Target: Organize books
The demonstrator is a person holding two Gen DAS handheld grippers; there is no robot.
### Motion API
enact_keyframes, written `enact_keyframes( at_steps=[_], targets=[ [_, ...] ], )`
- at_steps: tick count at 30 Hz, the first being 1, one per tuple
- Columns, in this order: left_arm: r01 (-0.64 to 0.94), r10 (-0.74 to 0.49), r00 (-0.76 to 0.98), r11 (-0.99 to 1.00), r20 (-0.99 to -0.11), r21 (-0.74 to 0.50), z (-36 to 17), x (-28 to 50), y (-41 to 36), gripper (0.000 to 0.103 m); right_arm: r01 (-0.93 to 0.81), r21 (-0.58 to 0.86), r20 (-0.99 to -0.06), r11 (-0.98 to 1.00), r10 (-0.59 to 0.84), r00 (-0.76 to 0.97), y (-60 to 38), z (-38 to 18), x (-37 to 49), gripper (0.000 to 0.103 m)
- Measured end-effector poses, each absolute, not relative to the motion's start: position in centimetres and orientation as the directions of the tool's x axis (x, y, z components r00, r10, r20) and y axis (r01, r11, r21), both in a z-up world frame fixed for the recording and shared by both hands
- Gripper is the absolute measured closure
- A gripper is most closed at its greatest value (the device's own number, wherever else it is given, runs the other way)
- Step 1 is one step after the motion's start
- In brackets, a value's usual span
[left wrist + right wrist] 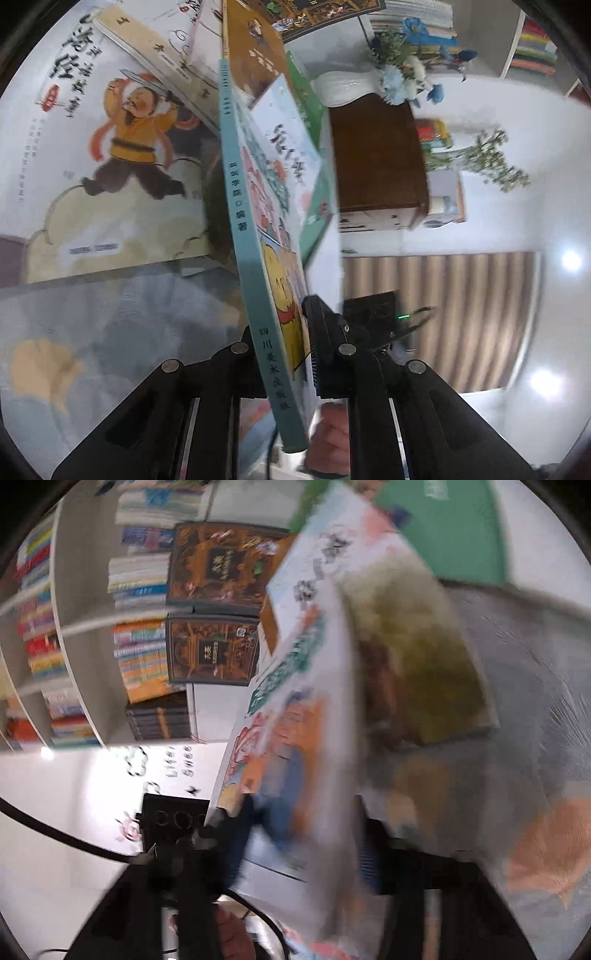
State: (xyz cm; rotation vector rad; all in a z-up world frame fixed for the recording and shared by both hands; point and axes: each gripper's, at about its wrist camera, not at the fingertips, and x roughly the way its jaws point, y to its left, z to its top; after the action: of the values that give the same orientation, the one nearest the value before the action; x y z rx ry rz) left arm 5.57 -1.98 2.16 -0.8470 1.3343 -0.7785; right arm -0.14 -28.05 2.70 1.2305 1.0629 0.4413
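Note:
My left gripper (284,332) is shut on a thin picture book with a teal spine (243,221), held on edge above the table. Behind it lean more books: a white-blue one (291,147), a green one (317,199) and a brown one (255,48). A large white book with a figure in yellow (110,147) lies flat at left. My right gripper (295,834) is shut on a white picture book with orange and teal art (295,701), tilted upward; the view is blurred. A yellow-brown book (424,672) and a green book (450,528) lie beyond it.
A grey tablecloth with orange leaf prints (92,350) covers the table. A dark wooden box (376,158) bears a white vase with blue flowers (343,88). Shelves with many books (140,653) and two dark ornate books (214,650) show in the right wrist view.

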Motion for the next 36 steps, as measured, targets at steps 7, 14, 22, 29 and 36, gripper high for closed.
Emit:
enact_keyframes(
  at_steps=[7,14,22,29,36],
  targets=[
    [0.238,-0.628,0.168,0.774,-0.76,-0.587,4.9,3.6,-3.7,0.087,-0.002,0.577,-0.74,0.817,0.524,0.423,-22.4,9.3,0.5,0.076],
    [0.331,-0.632,0.235,0.767,-0.739,-0.55,7.2,1.0,-1.5,0.087,-0.182,0.37,-0.8,0.911,0.412,0.437,-18.6,13.4,-1.3,0.075],
    [0.286,-0.617,0.41,0.786,-0.672,-0.548,11.1,1.7,5.8,0.086,-0.333,0.298,-0.774,0.895,0.431,0.465,-11.5,17.5,1.5,0.074],
    [0.166,-0.499,0.544,0.852,-0.675,-0.496,11.9,5.3,15.4,0.086,-0.441,0.354,-0.744,0.824,0.535,0.402,-1.4,17.1,8.8,0.072],
    [0.039,-0.405,0.575,0.882,-0.711,-0.47,8.5,10.5,22.2,0.086,-0.427,0.394,-0.765,0.814,0.548,0.339,6.1,12.9,15.8,0.069]
  ],
)
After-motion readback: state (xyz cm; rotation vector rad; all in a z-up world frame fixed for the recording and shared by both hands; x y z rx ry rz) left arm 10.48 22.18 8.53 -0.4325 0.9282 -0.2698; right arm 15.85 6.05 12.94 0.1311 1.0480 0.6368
